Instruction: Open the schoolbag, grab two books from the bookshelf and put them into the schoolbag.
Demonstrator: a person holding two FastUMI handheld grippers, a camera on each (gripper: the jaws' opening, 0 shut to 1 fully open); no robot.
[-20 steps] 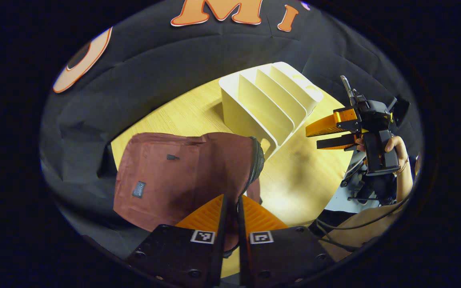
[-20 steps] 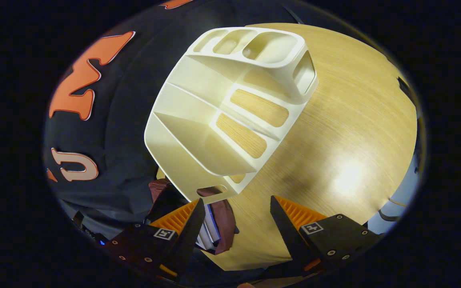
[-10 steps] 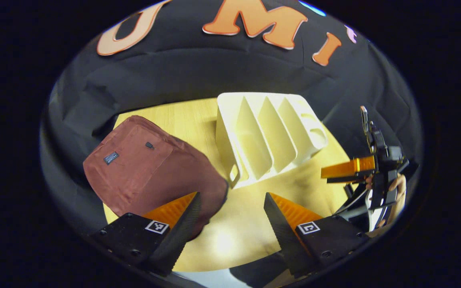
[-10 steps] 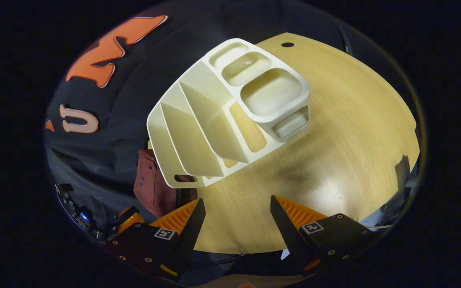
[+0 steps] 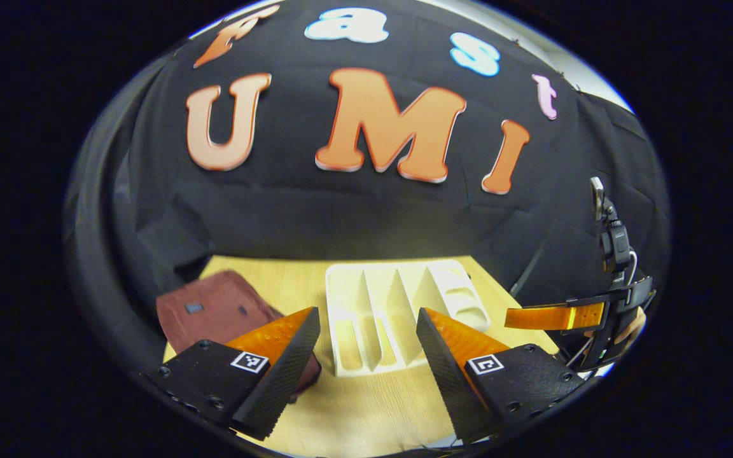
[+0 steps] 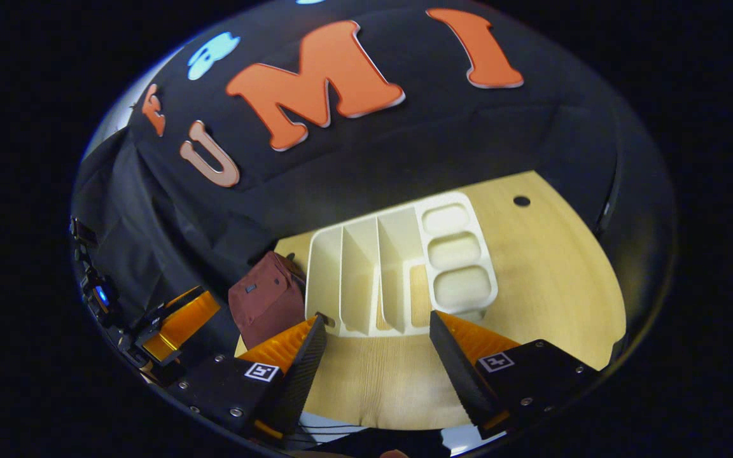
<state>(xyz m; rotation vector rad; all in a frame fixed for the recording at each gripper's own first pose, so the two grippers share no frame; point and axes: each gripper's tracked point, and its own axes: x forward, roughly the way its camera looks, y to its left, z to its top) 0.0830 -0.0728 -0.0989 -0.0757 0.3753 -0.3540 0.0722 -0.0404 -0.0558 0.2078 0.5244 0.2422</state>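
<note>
Both grippers hang released above the near edge of a pale wooden table (image 6: 551, 280). In the left gripper view, the left gripper (image 5: 366, 324) holds its fingers wide apart with nothing between them; the right gripper (image 6: 376, 334) does likewise in its own view. Just beyond, a dark red schoolbag (image 5: 214, 312) sits beside a cream bookshelf (image 6: 398, 273), its slots empty. Behind them hangs the booth's black cloth wall (image 5: 341, 210).
</note>
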